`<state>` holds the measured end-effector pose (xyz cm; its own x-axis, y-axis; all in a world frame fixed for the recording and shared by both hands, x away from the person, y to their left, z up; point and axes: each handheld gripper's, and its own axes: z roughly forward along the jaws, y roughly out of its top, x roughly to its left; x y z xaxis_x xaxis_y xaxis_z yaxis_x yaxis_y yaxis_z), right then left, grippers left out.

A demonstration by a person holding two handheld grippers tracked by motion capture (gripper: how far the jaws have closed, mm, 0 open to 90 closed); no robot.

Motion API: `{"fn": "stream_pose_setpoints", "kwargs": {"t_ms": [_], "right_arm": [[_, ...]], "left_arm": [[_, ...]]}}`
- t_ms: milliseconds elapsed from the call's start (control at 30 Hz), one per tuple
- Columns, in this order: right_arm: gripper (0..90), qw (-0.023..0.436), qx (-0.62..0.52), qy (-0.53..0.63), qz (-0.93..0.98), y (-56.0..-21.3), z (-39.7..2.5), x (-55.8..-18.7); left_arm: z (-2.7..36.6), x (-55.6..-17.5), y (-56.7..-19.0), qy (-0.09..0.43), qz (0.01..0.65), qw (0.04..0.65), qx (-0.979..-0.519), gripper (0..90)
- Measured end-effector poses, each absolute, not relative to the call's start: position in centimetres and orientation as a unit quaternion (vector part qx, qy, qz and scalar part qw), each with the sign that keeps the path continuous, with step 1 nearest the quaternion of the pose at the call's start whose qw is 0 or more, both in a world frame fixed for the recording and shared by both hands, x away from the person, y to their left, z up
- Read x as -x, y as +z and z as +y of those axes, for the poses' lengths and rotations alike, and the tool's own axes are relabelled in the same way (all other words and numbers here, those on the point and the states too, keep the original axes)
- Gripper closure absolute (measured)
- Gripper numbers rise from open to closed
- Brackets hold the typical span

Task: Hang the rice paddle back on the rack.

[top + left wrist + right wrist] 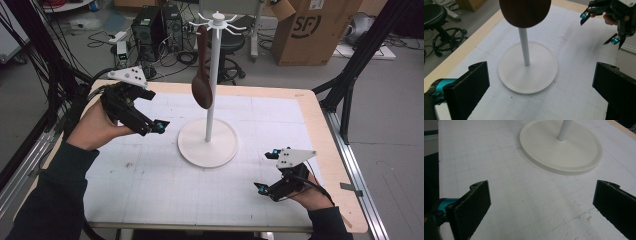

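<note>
spoon [202, 90]: wooden, looks light, stiff, hangs upper centre on the rack [212, 80]
grab spot: probably the thin handle
left gripper [152, 126]: released, empty
right gripper [266, 171]: wide apart, empty

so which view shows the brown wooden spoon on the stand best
The high view: the whole spoon shows there, hanging from a hook at the top of the white stand, bowl end down beside the pole. The left gripper view catches just the rounded bowl at its top edge.
</note>
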<state>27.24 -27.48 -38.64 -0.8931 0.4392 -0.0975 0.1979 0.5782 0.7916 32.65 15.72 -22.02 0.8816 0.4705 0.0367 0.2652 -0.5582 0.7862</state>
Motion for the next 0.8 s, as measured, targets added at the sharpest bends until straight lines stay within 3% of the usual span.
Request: {"fn": "stream_pose_setpoints", "kwargs": {"t_ms": [800], "right_arm": [[0.6, 0.154, -0.188, 0.433, 0.868, -38.3, -27.9, -27.0]], "left_arm": [[17.7, -28.4, -30.4, 0.122, 0.190, 0.463, -0.857, 1.6]]}}
